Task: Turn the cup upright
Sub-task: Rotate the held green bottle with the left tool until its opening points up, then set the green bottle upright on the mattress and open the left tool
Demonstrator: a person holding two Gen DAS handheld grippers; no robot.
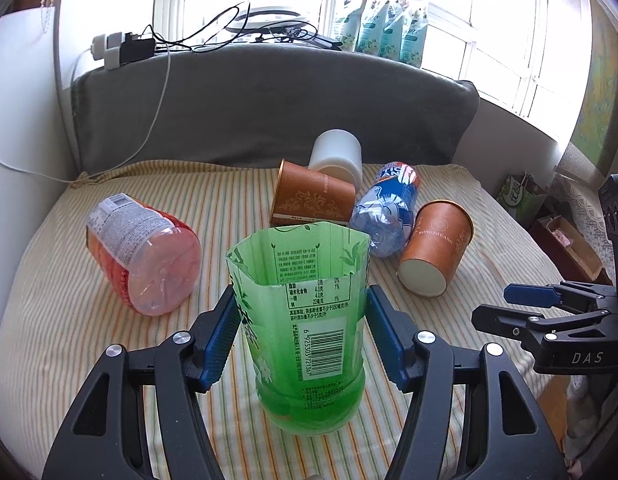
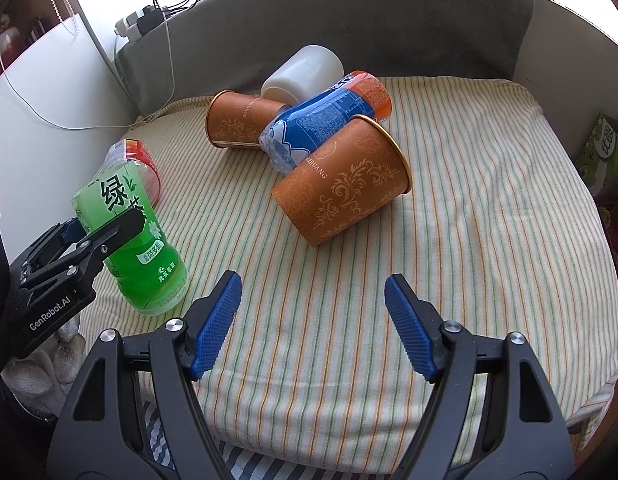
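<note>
Green, translucent plastic: a cut-off bottle serving as the green cup (image 1: 309,320), standing upright with its open mouth up on the striped cloth (image 2: 469,220) near the front left edge. The left gripper (image 1: 301,336) has its jaws on either side of the cup's middle, blue pads (image 1: 219,340) against its label; whether they press or only touch cannot be told.

Right gripper (image 2: 313,324): jaws wide apart, nothing between them, hovering over bare cloth at the near edge, to the right of the green cup.

Other items on the cloth, all lying on their sides:
- pink cut bottle (image 1: 145,252), left of the green cup, base toward the left wrist camera.
- brown paper cup (image 2: 345,184) with scroll pattern and gold rim, nearest the centre, touching the blue bottle.
- blue cut bottle (image 2: 321,124) with an orange end, lying between the two paper cups.
- second brown paper cup (image 2: 241,124), further back, touching the blue bottle.
- white cup (image 2: 305,74), rearmost, against the grey cushion (image 2: 349,20).

Behind the cushion: a windowsill with a power strip (image 1: 125,50), cables and a row of pouches (image 1: 381,24).
</note>
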